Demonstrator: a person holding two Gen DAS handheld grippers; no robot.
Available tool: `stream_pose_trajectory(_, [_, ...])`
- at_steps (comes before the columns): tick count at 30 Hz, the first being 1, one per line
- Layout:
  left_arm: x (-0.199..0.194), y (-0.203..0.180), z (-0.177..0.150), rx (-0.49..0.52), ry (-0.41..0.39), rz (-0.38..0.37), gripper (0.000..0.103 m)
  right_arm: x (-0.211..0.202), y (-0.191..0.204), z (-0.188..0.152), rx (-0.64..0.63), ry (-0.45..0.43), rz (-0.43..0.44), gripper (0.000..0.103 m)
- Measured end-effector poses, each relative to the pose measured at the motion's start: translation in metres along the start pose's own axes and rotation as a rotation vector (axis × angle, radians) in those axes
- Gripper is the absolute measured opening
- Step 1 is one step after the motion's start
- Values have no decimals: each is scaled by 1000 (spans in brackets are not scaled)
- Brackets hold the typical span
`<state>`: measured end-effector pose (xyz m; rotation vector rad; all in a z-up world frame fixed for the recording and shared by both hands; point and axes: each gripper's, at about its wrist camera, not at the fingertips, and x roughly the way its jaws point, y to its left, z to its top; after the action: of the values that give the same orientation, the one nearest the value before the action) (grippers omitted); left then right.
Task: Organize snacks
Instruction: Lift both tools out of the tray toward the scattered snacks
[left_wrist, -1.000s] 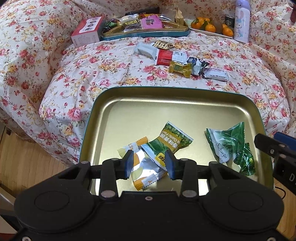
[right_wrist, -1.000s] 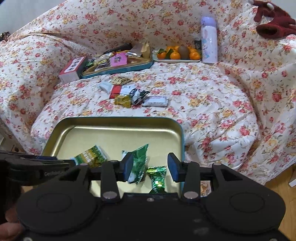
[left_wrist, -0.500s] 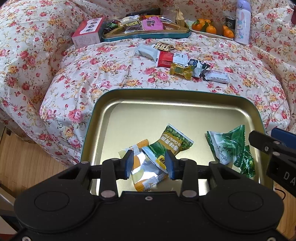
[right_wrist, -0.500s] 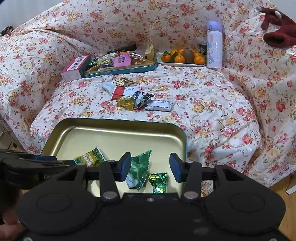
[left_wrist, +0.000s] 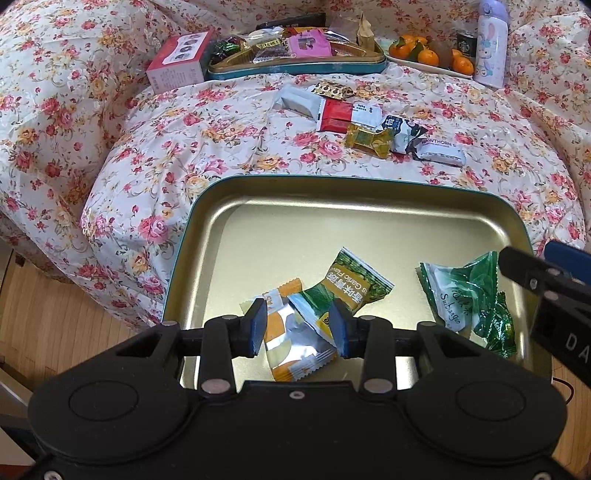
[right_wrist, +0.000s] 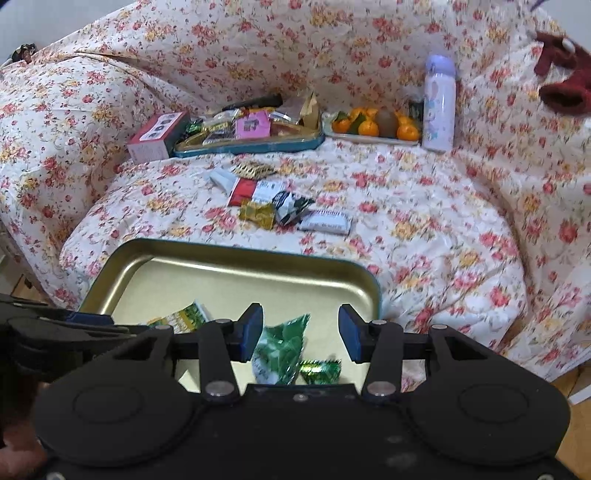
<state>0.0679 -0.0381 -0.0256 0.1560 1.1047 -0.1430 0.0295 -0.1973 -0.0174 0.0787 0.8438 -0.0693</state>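
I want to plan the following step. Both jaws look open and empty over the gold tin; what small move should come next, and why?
Probably reach the right gripper forward to the loose pile, perhaps the gold candy. Its jaws stand open and empty, while several snacks lie on the floral cover outside the gold tin.

The left gripper (left_wrist: 297, 325) hovered low over the near edge of the tray, its jaws parted and empty. The right gripper (right_wrist: 300, 334) hung at the tray's near right corner, likewise parted, gripping nothing.
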Motion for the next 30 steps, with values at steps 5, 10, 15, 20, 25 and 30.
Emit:
stream_pose_trajectory(5, [0, 0, 1, -3, 0, 2, 47, 1, -4, 4, 47, -28, -4, 48])
stream_pose_trajectory(10, [1, 0, 4, -11, 1, 1, 47, 2, 0, 9, 14, -45, -49, 48])
stream_pose_trajectory(15, [1, 1, 8, -13, -7, 1, 47, 7, -2, 15, 47, -15, -4, 48])
stream_pose_trajectory(20, [0, 2, 14, -19, -24, -1, 47, 12, 2, 23, 23, -6, 1, 48])
stream_pose_trajectory(25, [-3, 5, 25, -28, -57, -16, 47, 19, -1, 32, 37, 12, 16, 47])
stream_pose_trajectory(30, [-2, 9, 40, -39, -81, -3, 47, 27, -5, 43, 46, -8, 26, 47])
